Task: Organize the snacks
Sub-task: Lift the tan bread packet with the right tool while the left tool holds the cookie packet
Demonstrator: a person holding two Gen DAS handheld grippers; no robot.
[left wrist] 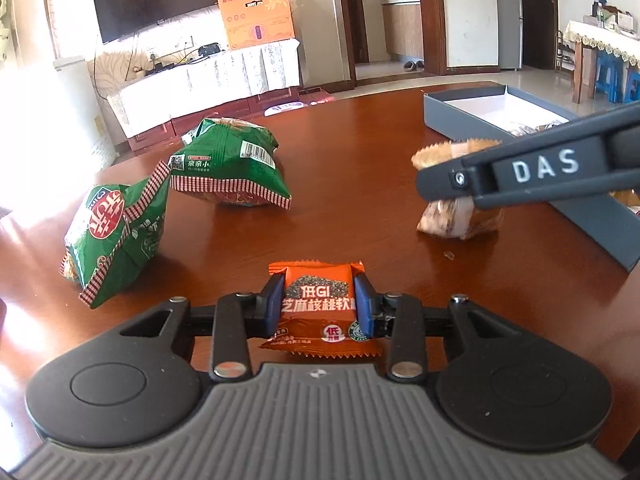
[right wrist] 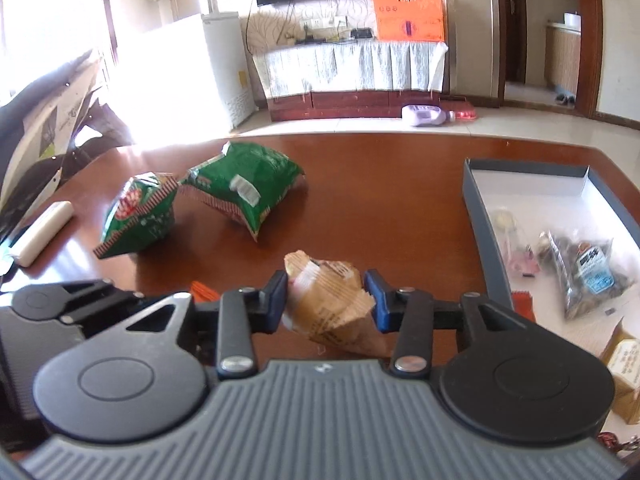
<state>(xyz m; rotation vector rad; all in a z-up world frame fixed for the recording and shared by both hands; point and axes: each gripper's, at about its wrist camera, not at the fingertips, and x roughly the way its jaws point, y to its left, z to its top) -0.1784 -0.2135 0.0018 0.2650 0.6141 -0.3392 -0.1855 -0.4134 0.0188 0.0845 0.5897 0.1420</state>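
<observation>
Nearest to us, our left tongs point(left wrist: 319, 304) tilt down toward the table point(left wrist: 360, 152), blue pads pinched on both sides of an orange packet point(left wrist: 318, 300). The packet lies flat on the wood just ahead of the tool body, its far edge poking out past the pads. The jaws stand narrow, closed on that packet.

Over on the right, our right tongs point(right wrist: 326, 300) also angle downward and squeeze a tan packet point(right wrist: 328, 300) between their pads; it sits crooked in the grip, one corner up, another hanging toward us. From the left camera the same packet point(left wrist: 460, 216) appears under the dark finger that crosses in from the right, its lower end at the tabletop or just over it; we cannot tell which.

Farther out, two green bags point(left wrist: 120, 236) sit near each other on the left part of the table, one tipped on its edge, the other point(left wrist: 232, 164) puffed and lying on its side.

To the right lies the grey box point(right wrist: 480, 216), open, white inside, with several small wrapped snacks point(right wrist: 584, 272) already in it.

Beyond the table, a TV point(left wrist: 156, 4) and an orange carton point(left wrist: 258, 14) stand by the wall.
</observation>
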